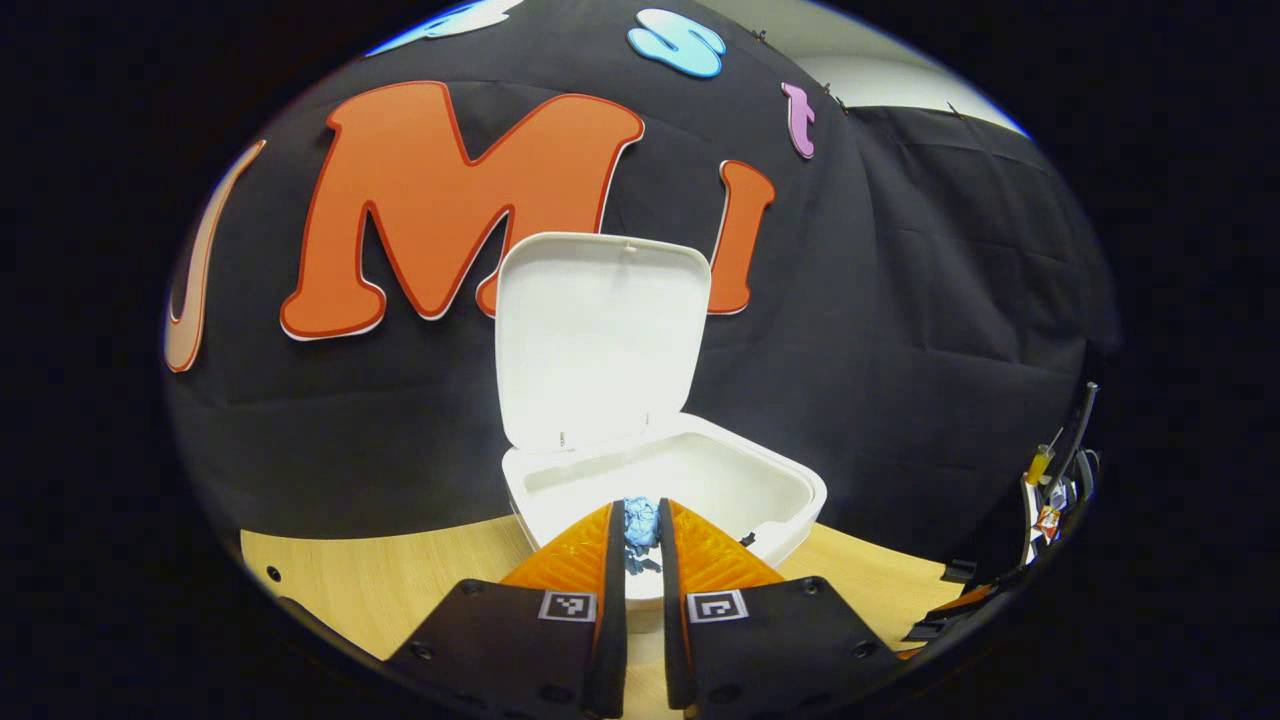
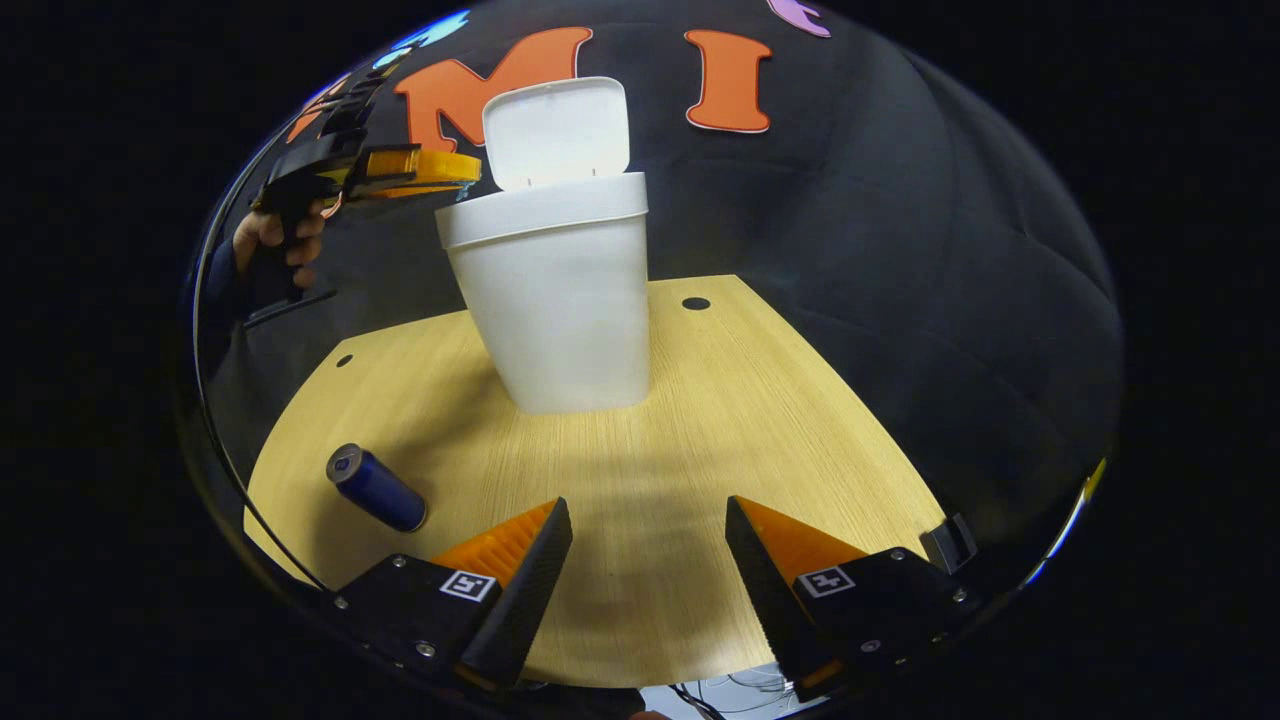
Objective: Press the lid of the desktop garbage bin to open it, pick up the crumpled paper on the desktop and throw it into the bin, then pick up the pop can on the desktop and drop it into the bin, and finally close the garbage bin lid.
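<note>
the left gripper [image 1: 641, 525] pinches one blue crumpled paper [image 1: 640, 522] over the rim of one white bin [image 2: 560, 300], whose lid [image 1: 600, 335] stands upright. the right gripper [image 2: 648, 540] hangs wide apart, holding nothing, above the wooden table [image 2: 760, 420]. one blue can [image 2: 376, 488] lies on its side there.

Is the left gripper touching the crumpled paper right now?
Touching. In the left gripper view the left gripper has both fingers closed on the crumpled paper, held above the open bin.

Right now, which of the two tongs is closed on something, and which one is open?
The left tongs are closed on the blue crumpled paper, above the open white plastic bin. The right tongs are spread open, empty.
</note>
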The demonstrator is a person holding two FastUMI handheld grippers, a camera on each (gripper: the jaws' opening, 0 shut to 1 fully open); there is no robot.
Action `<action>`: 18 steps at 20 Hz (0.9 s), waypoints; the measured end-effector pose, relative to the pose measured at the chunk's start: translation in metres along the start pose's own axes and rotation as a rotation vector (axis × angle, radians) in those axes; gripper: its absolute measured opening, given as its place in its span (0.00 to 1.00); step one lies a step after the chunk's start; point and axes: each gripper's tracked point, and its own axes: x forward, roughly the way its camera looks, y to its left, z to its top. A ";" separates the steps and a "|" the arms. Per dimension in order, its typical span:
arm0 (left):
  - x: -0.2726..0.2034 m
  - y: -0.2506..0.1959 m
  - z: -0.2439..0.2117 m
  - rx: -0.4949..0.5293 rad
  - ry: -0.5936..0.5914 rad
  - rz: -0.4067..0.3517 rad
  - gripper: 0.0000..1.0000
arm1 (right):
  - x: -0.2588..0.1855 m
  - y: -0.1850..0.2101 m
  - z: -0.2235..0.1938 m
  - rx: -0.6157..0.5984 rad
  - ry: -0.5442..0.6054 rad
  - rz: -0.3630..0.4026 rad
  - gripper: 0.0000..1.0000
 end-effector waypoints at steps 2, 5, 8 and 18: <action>0.005 -0.002 -0.005 0.010 0.014 0.003 0.20 | 0.002 -0.002 -0.001 0.013 0.008 0.011 0.94; 0.008 -0.003 -0.008 0.017 0.023 0.011 0.24 | 0.006 -0.004 0.001 0.026 0.008 0.017 0.94; 0.008 -0.007 -0.011 0.012 0.033 -0.002 0.31 | 0.008 -0.003 0.003 0.025 0.008 0.025 0.94; -0.029 0.015 0.008 0.011 -0.039 0.044 0.77 | 0.014 0.035 0.016 -0.011 0.003 0.118 0.94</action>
